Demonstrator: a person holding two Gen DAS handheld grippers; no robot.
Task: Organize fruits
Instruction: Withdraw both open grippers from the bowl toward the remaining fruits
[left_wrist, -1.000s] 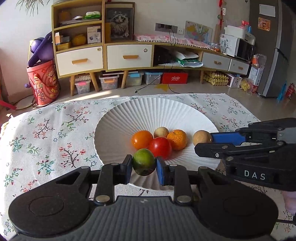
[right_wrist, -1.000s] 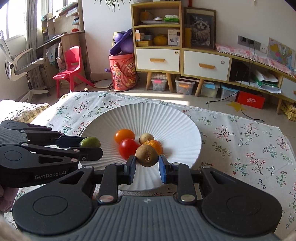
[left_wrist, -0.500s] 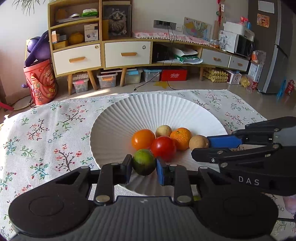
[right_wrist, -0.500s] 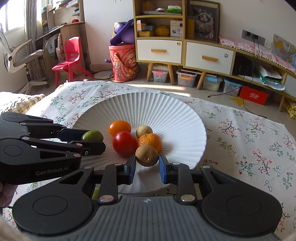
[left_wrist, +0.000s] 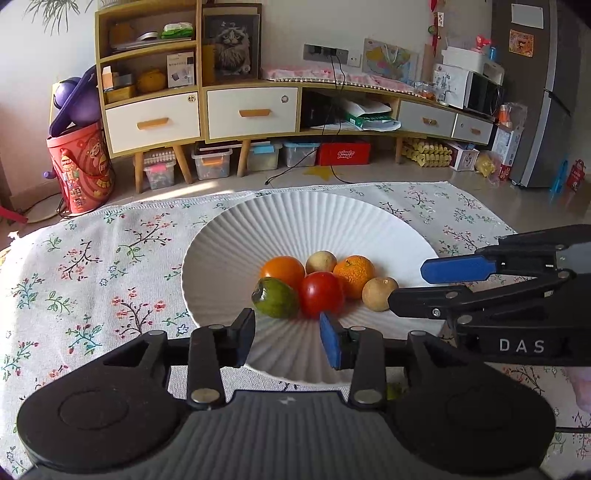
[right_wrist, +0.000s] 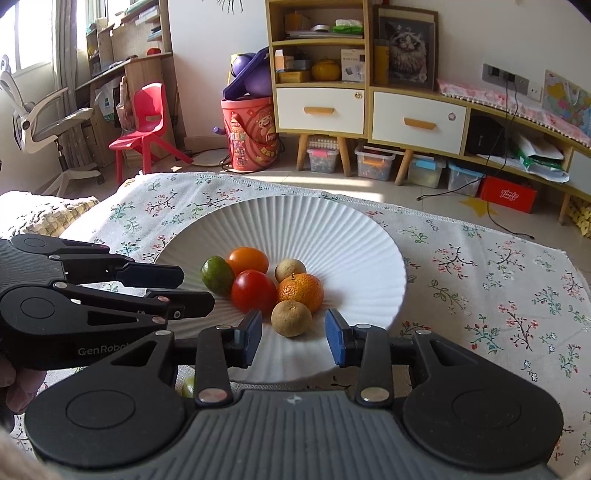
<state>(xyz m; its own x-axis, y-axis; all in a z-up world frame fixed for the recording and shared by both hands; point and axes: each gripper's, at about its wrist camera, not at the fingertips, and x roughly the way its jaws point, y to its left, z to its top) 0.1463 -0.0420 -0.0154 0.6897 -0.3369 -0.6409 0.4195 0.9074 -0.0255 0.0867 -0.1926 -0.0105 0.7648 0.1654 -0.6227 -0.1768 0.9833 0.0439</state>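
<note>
A white ribbed plate (left_wrist: 332, 221) (right_wrist: 332, 229) on the floral cloth holds several fruits. The green fruit (left_wrist: 275, 297) (right_wrist: 217, 275) lies beside the red tomato (left_wrist: 320, 294) (right_wrist: 254, 290), with the orange tomato (left_wrist: 282, 270), a mandarin (left_wrist: 354, 270) (right_wrist: 301, 291) and a small tan fruit (left_wrist: 321, 261) behind. A brown round fruit (left_wrist: 379, 293) (right_wrist: 291, 318) lies at the near right. My left gripper (left_wrist: 288, 339) (right_wrist: 177, 286) is open and empty just short of the green fruit. My right gripper (right_wrist: 293, 341) (left_wrist: 424, 280) is open and empty around the near side of the brown fruit.
The floral tablecloth (left_wrist: 92, 266) covers the table around the plate. A small green thing (right_wrist: 187, 387) lies on the cloth under the plate's near rim. Cabinets, a red bucket and storage boxes stand on the floor beyond the table's far edge.
Both grippers have opened. The green fruit left the left gripper and the brown fruit left the right gripper; both now rest on the plate with the other fruits.
</note>
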